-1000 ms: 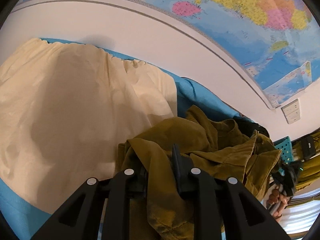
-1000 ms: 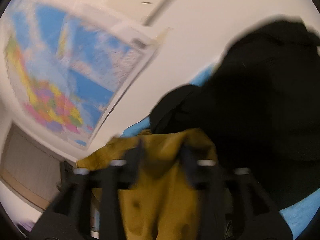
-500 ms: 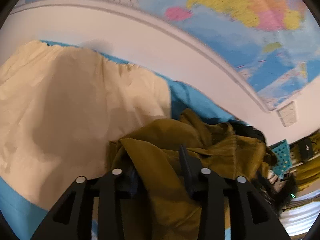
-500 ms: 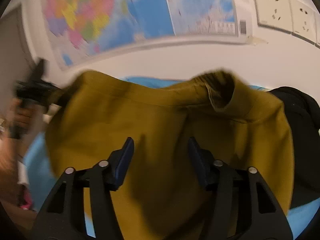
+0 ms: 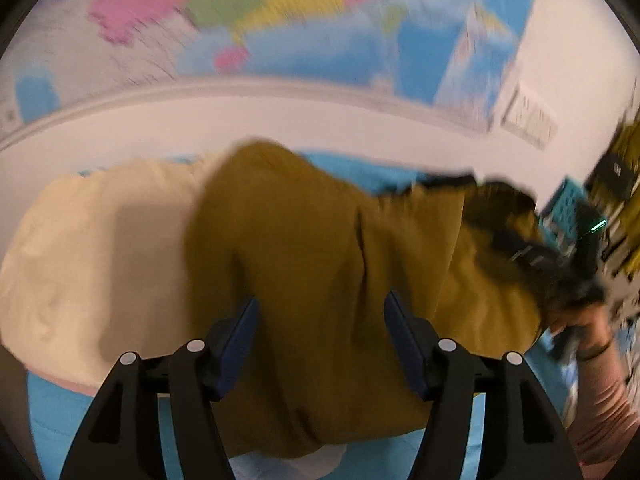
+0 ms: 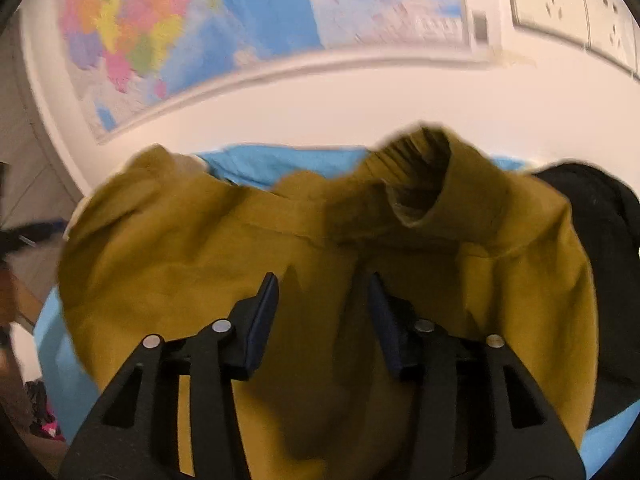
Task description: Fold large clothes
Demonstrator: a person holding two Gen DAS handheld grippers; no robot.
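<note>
Now we see mustard garment spread on blue sheet, partly over cream cloth. Our left gripper fingers just opening, apart, fabric loose between. Right gripper fingers apart over fabric.

Both wrist cameras look forward and downward along their fingers, close over the mustard garment. Shared ground: that garment, blue cover, wall map.
</note>
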